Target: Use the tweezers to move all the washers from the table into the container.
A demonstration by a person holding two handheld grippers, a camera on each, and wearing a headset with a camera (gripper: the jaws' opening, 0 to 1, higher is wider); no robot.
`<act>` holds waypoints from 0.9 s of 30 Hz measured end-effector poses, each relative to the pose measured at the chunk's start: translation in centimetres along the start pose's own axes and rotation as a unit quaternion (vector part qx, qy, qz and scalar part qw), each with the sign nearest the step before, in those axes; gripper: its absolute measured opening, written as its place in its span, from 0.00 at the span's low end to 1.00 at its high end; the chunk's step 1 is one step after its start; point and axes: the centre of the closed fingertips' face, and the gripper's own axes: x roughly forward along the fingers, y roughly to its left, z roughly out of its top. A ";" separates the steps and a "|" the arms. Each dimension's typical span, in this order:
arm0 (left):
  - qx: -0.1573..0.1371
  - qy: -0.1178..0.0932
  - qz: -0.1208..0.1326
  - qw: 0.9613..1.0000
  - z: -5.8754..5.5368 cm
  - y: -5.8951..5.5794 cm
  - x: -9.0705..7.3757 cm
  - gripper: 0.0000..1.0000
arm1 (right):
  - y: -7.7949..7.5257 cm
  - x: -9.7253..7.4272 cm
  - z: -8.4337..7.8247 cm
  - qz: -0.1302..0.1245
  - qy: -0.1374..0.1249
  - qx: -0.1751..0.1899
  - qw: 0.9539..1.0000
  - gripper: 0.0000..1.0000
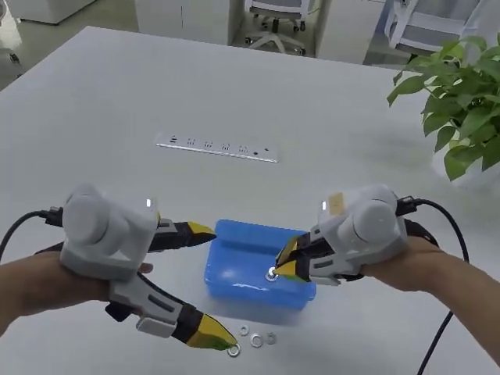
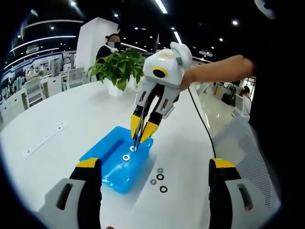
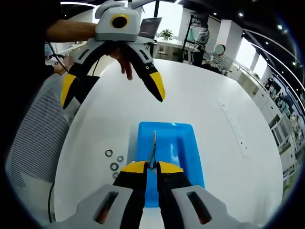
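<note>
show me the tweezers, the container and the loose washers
tweezers point(image 3: 154, 145): right gripper view, mid-shaft
container point(image 1: 234, 234): head view, back wall
washers point(image 1: 256, 341): head view, middle washer

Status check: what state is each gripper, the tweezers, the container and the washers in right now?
left gripper: open, empty.
right gripper: shut on tweezers.
tweezers: clamped, tip down in container.
container: lidless, one washer inside.
washers: loose on table beside container.
</note>
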 end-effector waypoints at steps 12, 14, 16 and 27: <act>-0.007 -0.011 0.005 1.000 0.3 0.5 -0.5 0.99 | -1.1 1.9 0.2 0.006 0.003 0.001 1.000 0.08; -0.008 -0.013 0.007 1.000 0.3 0.6 -0.6 0.99 | -1.2 2.2 0.3 0.008 0.004 0.000 1.000 0.08; -0.008 -0.014 0.009 1.000 0.3 0.8 -0.6 0.99 | -1.4 2.6 0.3 0.010 0.004 0.001 1.000 0.08; -0.016 -0.026 0.026 0.999 0.3 1.7 -1.4 0.99 | -1.6 4.5 0.0 0.021 0.020 -0.009 1.000 0.08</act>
